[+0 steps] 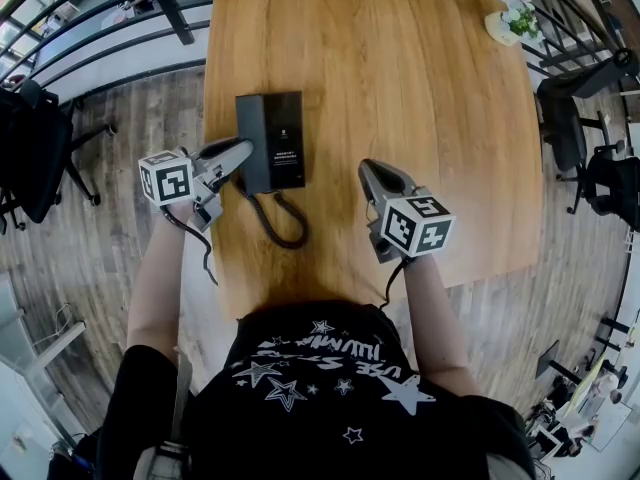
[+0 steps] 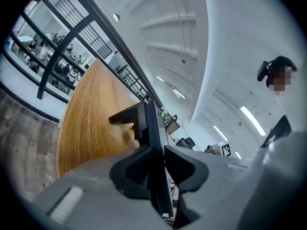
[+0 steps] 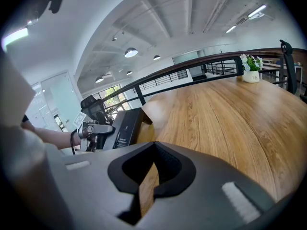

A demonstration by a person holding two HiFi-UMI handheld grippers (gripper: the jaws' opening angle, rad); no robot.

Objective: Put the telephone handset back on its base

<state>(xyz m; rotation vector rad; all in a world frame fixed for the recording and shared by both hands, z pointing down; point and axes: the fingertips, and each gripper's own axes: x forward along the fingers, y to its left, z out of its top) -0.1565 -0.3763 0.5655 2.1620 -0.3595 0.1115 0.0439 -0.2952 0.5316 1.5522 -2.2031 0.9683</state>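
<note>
- Left gripper (image 2: 156, 166) jaws were closed on the handset (image 2: 151, 128), a thin dark slab seen edge-on. A pad pressed each flat side, at a middling width set by the handset's thickness.
- Right gripper (image 3: 152, 163) jaws met at the tips and held nothing; only bare table (image 3: 230, 114) showed through the slit behind them.
- From the left jaws the handset ran straight ahead, its long axis in line with the gripper. They held its near end, and the cord (image 1: 283, 226) looped off behind them and to their right.
- The base (image 1: 285, 138) lay just right of the left jaws, its long side parallel with the handset. The handset therefore sat along the base's left part, over or in the cradle; I could not tell whether it was fully seated.
- The left hand was the nearer one. From the right jaws the base lay well to the left and a little ahead.
- My reading: the task was almost done. What remained likely turned on keeping the handset parallel with the base as it settled, then letting go.
- White print marked the base's face, too small to read.
- Each cube (image 1: 165, 178) bore black-and-white square markers.
- The plant (image 1: 518, 20) stood far ahead and right of the right jaws, with no legible mark on its pot.
</note>
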